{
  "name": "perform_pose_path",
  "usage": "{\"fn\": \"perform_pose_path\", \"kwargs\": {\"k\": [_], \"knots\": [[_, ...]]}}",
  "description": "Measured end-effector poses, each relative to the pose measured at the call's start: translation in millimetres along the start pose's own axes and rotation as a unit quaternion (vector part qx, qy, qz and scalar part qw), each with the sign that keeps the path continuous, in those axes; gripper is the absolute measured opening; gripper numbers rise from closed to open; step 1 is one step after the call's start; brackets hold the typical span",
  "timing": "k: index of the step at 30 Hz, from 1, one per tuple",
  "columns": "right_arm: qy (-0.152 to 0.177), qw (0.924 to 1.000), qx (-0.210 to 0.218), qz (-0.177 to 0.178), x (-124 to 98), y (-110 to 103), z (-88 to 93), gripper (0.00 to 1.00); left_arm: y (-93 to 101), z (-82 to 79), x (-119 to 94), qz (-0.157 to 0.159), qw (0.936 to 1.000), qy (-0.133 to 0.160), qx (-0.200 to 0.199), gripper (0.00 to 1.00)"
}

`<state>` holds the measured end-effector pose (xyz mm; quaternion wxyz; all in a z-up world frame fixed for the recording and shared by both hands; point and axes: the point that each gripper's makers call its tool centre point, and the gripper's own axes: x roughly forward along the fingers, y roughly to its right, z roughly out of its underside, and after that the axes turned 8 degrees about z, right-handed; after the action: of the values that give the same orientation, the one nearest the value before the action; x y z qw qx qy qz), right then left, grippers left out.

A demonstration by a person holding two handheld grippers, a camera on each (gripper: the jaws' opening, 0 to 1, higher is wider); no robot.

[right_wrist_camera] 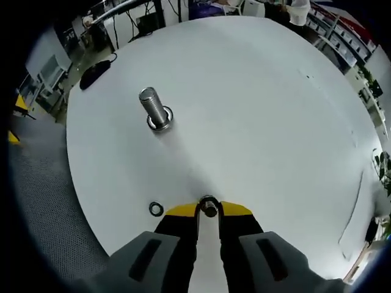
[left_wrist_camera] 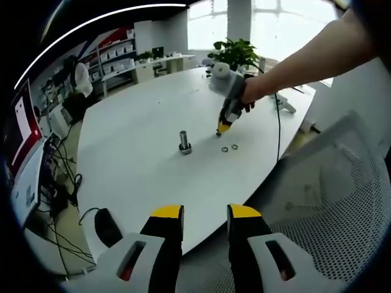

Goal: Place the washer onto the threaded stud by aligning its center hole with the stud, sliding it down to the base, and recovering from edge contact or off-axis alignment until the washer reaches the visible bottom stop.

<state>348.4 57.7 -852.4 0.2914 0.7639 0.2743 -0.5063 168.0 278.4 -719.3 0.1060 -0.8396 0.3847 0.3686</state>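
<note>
The threaded stud [left_wrist_camera: 184,141] [right_wrist_camera: 156,110] stands upright on the white table [left_wrist_camera: 140,122] [right_wrist_camera: 263,104], with a metal ring around its base. My right gripper [right_wrist_camera: 209,211] [left_wrist_camera: 221,130], held by a person's arm, is down at the table surface and shut on a washer [right_wrist_camera: 209,199] pinched between its yellow tips. A loose washer [right_wrist_camera: 156,209] lies just left of those tips. In the left gripper view two loose washers [left_wrist_camera: 225,148] lie just in front of the right gripper, right of the stud. My left gripper [left_wrist_camera: 205,213] hangs open and empty at the table's near edge.
A black mouse [left_wrist_camera: 107,227] [right_wrist_camera: 95,73] and cables lie near the table's edge. A grey mesh chair [left_wrist_camera: 330,201] [right_wrist_camera: 43,183] stands beside the table. A potted plant [left_wrist_camera: 235,54] stands at the far end, and a monitor [left_wrist_camera: 24,134] is off to the left.
</note>
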Motion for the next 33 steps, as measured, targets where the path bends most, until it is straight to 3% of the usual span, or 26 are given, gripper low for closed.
{"fn": "perform_pose_path", "kwargs": {"k": [11,22,28,33], "knots": [[0.0,0.9998,0.021,0.0,8,-1,3.8,0.15,-1.0,0.1,0,-0.002,1.0,0.0,-0.001,0.26],[0.015,0.9993,0.031,0.01,-2,4,5.4,0.21,-3.3,0.4,-1,-0.008,1.0,0.001,-0.003,0.26],[0.015,0.9992,0.036,0.008,-10,6,19.4,0.22,-4.3,-0.5,-1,-0.009,1.0,0.001,-0.002,0.26],[0.015,0.9991,0.037,-0.015,-17,-10,28.4,0.23,-5.7,-1.0,-2,-0.015,0.9999,0.002,-0.003,0.26]]}}
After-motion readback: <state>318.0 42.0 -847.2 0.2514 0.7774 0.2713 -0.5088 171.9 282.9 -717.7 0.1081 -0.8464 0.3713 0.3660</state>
